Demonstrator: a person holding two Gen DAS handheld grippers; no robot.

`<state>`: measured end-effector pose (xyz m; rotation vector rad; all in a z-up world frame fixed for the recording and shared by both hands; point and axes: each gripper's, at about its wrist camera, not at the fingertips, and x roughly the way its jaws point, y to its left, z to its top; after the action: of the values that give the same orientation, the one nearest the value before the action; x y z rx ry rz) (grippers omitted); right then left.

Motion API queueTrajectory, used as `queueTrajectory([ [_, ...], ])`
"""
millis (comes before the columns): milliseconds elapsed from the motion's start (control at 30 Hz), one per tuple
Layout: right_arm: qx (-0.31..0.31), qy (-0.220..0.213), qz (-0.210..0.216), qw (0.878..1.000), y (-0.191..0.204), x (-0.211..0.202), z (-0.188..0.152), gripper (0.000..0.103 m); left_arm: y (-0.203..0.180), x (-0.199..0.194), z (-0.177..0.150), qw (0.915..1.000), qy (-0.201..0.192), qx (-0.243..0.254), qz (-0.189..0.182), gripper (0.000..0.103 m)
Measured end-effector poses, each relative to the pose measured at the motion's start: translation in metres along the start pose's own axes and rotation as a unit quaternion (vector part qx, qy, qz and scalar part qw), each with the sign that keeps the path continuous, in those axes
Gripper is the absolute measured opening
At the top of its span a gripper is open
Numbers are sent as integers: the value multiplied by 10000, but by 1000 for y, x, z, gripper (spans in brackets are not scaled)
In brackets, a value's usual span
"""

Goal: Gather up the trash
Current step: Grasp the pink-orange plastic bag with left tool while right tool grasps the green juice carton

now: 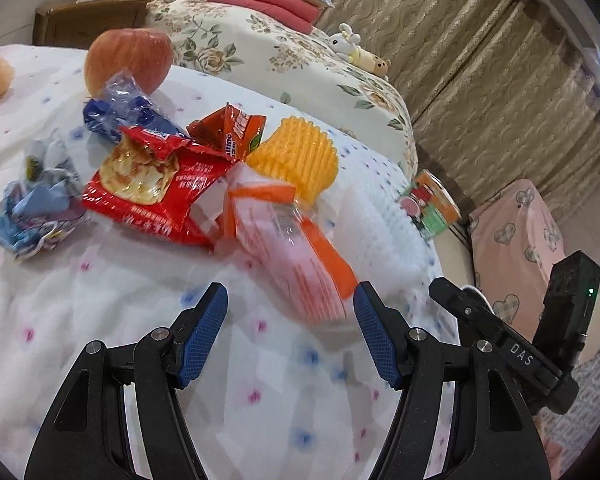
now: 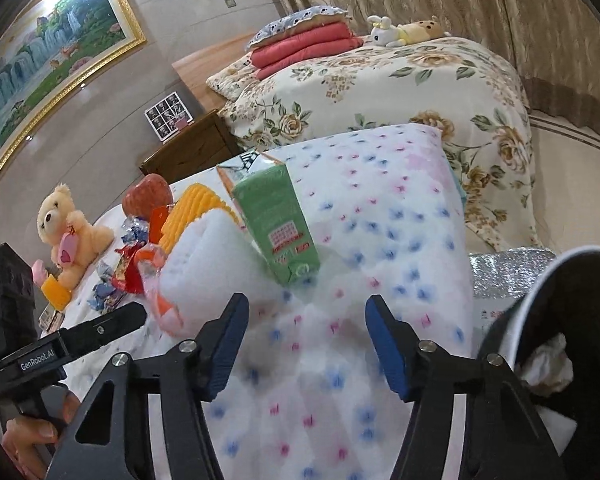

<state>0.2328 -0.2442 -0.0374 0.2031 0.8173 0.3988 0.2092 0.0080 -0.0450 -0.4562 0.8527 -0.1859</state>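
both grippers are wide open and hold nothing. left gripper (image 1: 290, 304) sits just in front of a blurry pink and orange wrapper (image 1: 288, 240) on the white blanket (image 1: 140, 300). right gripper (image 2: 306, 320) faces a green carton (image 2: 276, 220). black bin (image 2: 560, 320) with crumpled paper (image 2: 548, 368) is at its right.
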Motion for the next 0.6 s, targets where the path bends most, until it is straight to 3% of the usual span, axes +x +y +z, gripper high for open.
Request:
queueTrajectory([
  [367,-167,202,164,9995,3,38,26,62,-8,24,12,9994,199,227,-150,66],
  [467,-213,231,203,9993,8,45,29,57,-13,25,10,9988,229,363,-238,50],
  [500,-234,253,216,9992,10,47,29,45,-15,25,9,9987,206,411,-234,47],
  [533,-252,279,215,9991,11,48,28,40,-15,22,9,9986,143,448,-236,36],
  [600,-285,263,176,9991,13,47,27,39,-15,17,8,9984,88,468,-303,32],
])
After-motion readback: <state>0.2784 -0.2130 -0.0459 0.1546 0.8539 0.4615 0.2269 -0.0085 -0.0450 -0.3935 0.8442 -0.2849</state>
